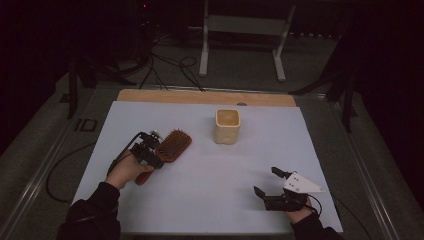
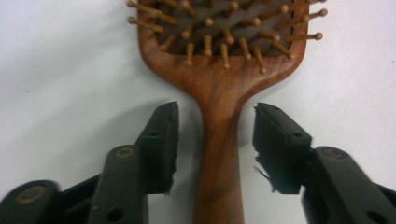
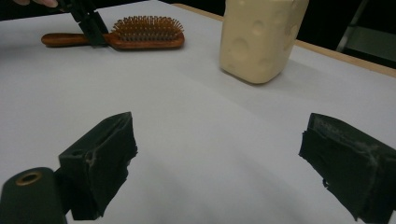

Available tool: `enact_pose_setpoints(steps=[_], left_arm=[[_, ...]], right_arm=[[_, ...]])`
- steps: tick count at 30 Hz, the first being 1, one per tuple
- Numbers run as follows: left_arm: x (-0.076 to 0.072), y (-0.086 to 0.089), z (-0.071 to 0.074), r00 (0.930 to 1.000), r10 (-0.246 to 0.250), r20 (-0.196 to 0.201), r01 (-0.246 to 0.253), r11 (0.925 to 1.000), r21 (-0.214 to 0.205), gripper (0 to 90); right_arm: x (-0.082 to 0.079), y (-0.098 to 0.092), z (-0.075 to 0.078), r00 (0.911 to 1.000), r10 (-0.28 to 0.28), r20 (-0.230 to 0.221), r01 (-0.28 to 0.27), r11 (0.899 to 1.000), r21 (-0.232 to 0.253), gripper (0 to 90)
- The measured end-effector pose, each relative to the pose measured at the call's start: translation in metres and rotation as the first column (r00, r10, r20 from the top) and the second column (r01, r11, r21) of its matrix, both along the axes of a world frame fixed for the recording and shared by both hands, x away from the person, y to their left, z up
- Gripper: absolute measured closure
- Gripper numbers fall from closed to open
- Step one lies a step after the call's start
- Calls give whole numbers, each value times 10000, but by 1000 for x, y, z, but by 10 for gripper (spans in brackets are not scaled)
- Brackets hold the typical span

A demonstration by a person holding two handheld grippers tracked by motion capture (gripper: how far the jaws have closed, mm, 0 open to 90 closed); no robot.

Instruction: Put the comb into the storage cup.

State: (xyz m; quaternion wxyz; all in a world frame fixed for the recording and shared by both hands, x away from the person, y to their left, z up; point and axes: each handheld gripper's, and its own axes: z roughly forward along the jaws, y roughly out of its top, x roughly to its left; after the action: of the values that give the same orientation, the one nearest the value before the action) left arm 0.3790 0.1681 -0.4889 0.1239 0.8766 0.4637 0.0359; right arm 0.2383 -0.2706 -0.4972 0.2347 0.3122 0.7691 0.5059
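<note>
The left hand-held gripper (image 2: 215, 140) straddles the hairbrush (image 2: 219, 84) handle, jaws spread, not yet touching it.

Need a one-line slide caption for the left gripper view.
Left gripper straddles the wooden hairbrush handle on the white table, pads not yet touching it.

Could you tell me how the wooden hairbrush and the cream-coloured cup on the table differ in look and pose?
The hairbrush is reddish-brown wood; the cup is pale cream with shallow round dimples. The hairbrush lies flat, bristles up, while the cup stands upright, its mouth open. The hairbrush's handle sits between the left gripper's jaws, with gaps visible either side; the cup stands alone, untouched. Both rest on the white table.
</note>
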Motion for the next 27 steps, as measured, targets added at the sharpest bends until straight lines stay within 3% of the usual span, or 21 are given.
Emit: enact_pose_setpoints(steps=[7, 15, 22, 27], left_arm=[[2, -2, -2, 10000, 92, -36, -91, 9996, 284, 615], [2, -5, -2, 9997, -219, -65, 221, 9988, 432, 714], [-2, 0, -4, 9998, 97, 173, -96, 10000, -28, 731], [-6, 1, -4, 9990, 48, 435, -47, 10000, -25, 734]], right_arm=[[0, 0, 0, 10000, -8, 4, 8, 10000, 9, 92], [1, 0, 0, 10000, 7, -22, -7, 10000, -8, 92], [0, 1, 0, 10000, 34, 5, -34, 10000, 13, 93], [1, 1, 0, 10000, 32, -13, -32, 10000, 4, 92]])
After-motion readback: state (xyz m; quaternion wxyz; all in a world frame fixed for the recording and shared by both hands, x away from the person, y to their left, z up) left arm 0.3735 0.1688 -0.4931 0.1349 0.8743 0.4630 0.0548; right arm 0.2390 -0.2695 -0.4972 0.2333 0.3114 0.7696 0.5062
